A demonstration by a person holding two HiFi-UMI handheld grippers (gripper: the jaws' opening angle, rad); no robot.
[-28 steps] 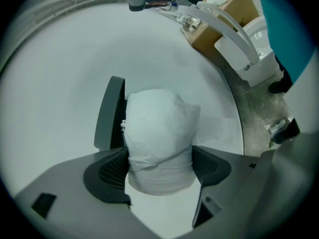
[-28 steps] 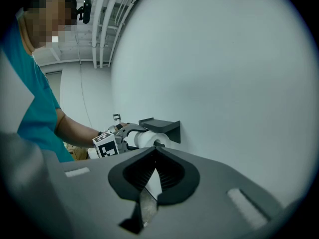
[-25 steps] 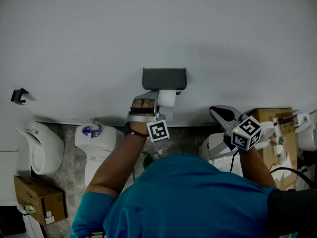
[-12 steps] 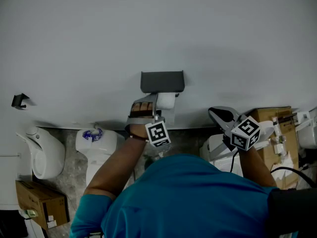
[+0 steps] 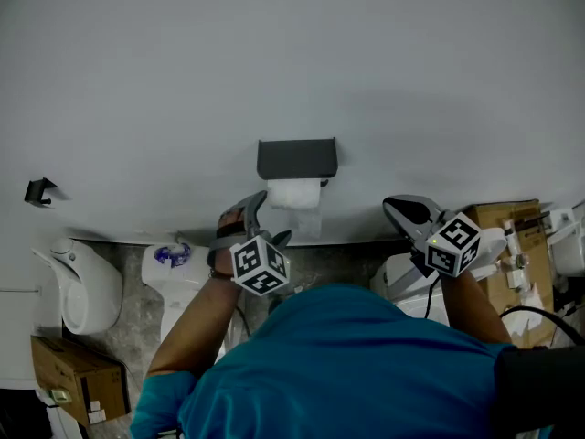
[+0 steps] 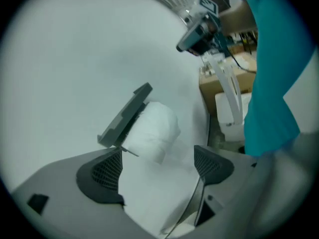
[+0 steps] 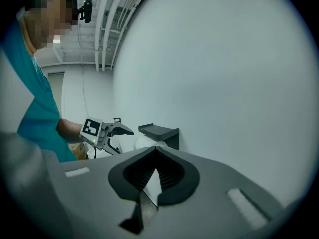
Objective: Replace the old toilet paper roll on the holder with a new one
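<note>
**Roll seated under holder, left gripper released**

Toilet paper roll (image 5: 295,193) hangs directly beneath the dark holder (image 5: 297,158), which is fixed to the white wall (image 5: 292,53) at centre frame in the head view. A loose sheet end trails below the roll.

Left gripper (image 5: 265,218) sits just below and left of the roll, apart from it. In the left gripper view its jaws stand wide and have just been opening. Nothing is between the pads (image 6: 102,176). The roll (image 6: 152,131) and the holder (image 6: 127,116) show beyond the jaw tips, upper centre.

Right gripper (image 5: 398,207) is at right of centre in the head view, well apart from the roll. In the right gripper view its jaws are closed together on nothing.

Markings: each marker cube (image 5: 260,265) carries black-and-white square patterns only. A cardboard box (image 5: 73,369) at lower left of the head view bears a white label (image 5: 91,399); its print is too small to read.
</note>
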